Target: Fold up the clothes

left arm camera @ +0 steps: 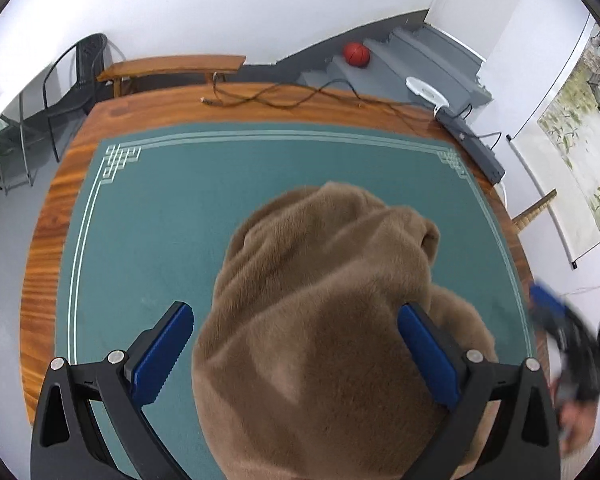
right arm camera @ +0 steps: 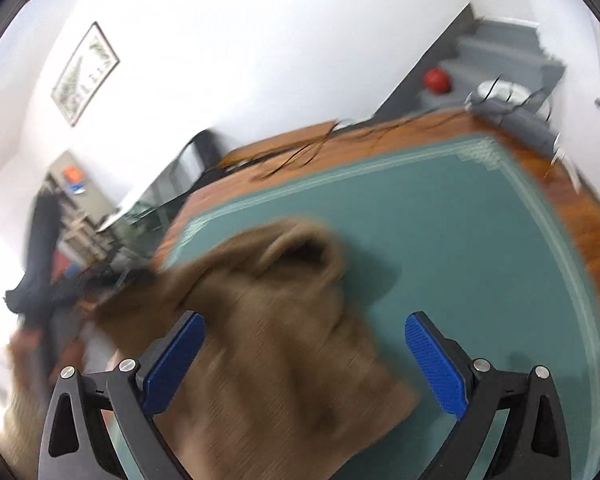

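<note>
Left gripper [left arm camera: 296, 344]: jaws wide apart, the brown fleece garment [left arm camera: 320, 300] bulging between them, not clamped.
Right gripper [right arm camera: 304, 354]: jaws also apart, hovering above the same cloth.
Garment: lies bunched in a heap on the green mat [left arm camera: 160, 220], near its front edge.
Risk: a bite into the thick heap may catch several layers, so the fold comes crooked.

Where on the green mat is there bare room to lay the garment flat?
The green mat is bare to the left of and beyond the bunched brown fleece garment, up to its white border lines. The mat's near middle is crowded by the garment. The wooden table's far edge carries cables and a power strip.
</note>
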Motion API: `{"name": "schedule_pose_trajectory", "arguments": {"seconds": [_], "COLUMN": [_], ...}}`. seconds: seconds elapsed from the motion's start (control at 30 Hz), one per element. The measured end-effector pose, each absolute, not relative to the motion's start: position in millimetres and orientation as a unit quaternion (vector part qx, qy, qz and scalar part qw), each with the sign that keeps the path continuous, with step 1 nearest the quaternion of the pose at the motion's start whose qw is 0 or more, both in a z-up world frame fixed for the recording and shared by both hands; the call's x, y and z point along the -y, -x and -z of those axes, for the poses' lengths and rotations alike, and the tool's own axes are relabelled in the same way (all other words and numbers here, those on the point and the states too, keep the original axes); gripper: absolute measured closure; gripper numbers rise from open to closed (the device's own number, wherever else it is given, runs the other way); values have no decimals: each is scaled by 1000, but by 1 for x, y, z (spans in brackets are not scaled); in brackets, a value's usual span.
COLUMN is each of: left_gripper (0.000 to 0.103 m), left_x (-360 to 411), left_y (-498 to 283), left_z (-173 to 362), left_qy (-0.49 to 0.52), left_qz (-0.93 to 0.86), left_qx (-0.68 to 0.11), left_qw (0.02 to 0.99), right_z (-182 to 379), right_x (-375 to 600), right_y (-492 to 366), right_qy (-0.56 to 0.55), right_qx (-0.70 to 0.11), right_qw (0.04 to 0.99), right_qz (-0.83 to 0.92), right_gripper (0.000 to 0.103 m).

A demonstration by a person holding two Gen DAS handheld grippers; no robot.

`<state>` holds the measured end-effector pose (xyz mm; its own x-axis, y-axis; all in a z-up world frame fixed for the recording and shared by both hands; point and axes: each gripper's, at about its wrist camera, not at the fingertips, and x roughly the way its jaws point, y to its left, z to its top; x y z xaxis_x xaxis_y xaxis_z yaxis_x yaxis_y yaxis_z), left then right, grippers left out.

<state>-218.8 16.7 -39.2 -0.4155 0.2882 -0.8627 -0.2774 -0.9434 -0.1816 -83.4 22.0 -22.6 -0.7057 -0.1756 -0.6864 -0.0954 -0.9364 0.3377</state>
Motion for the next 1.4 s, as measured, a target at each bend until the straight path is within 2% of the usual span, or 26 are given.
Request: {"name": "schedule_pose_trajectory", "arguments": {"seconds": [0.03, 0.1, 0.17, 0.23, 0.4, 0.43, 0.47, 0.5, 0.53, 0.57, 0.63, 0.73, 0.83, 0.97, 1.17, 1.3, 1.4], "left_gripper": [0, 0, 0, 0, 0, 0, 0, 0, 0, 0, 0, 0, 0, 0, 0, 0, 0], "left_x": [-16, -12, -7, -1, 9, 10, 9, 9, 9, 8, 8, 7, 9, 31, 102, 140, 153], "left_y": [216, 210, 205, 201, 198, 198, 197, 197, 197, 196, 195, 190, 180, 159, 115, 87, 69], "left_z": [41, 43, 41, 40, 38, 37, 37, 37, 36, 35, 33, 27, 16, -9, -40, -42, -36], "left_qy": [516, 516, 514, 514, 511, 510, 510, 510, 510, 510, 507, 498, 484, 454, 431, 443, 455], "left_qz": [-840, -841, -843, -844, -846, -847, -847, -847, -848, -848, -850, -855, -864, -880, -894, -888, -880], "left_qx": [5, 5, 7, 10, 19, 18, 15, 13, 12, 11, 10, 5, -2, 5, 47, 74, 85], "left_qw": [166, 163, 159, 155, 149, 148, 147, 146, 145, 145, 144, 143, 142, 137, 113, 101, 106], "right_z": [27, 38, 52, 64, 99, 103, 103, 101, 100, 98, 90, 47, -6, -70, -80, -84, -68], "right_x": [-25, -22, -17, -10, 4, 2, 0, -2, -3, -5, -5, 13, 38, 84, 142, 181, 198], "right_y": [97, 120, 138, 154, 192, 198, 201, 204, 207, 209, 210, 187, 157, 107, 30, -21, -44], "right_qy": [-391, -409, -428, -445, -481, -484, -482, -479, -475, -472, -454, -381, -310, -233, -222, -217, -228], "right_qx": [160, 139, 134, 124, 96, 92, 92, 94, 96, 98, 98, 87, 75, 22, -42, -84, -105], "right_qw": [11, 17, 40, 55, 60, 54, 46, 38, 31, 23, 16, 49, 99, 185, 289, 354, 368], "right_qz": [906, 902, 893, 885, 869, 869, 870, 872, 874, 876, 885, 919, 943, 954, 930, 906, 895], "right_gripper": [1, 8, 27, 34, 34, 39, 55, 66, 85, 89, 93, 94, 94, 94, 94, 94, 93]}}
